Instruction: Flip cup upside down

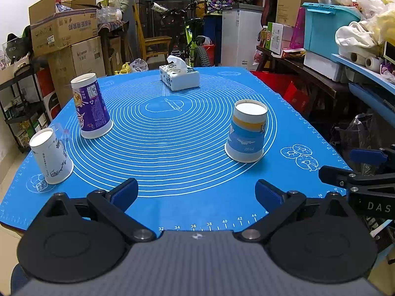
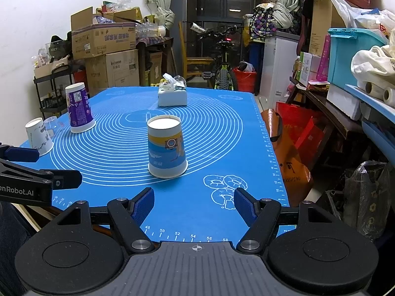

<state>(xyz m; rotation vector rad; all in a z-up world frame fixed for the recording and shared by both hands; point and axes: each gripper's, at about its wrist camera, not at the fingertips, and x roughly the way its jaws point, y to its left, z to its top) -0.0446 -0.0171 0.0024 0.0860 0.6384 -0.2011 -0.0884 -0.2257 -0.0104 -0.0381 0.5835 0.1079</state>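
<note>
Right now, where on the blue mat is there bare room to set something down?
The widest bare patch lies mid-mat, bordered by the purple cup, the tissue box and the blue-and-orange cup. The near strip in front of the left gripper is free too. The left edge is crowded: white cup and purple cup stand close together.

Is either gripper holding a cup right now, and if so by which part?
Neither. The left gripper and right gripper are both open and empty, short of the blue-and-yellow cup.
</note>
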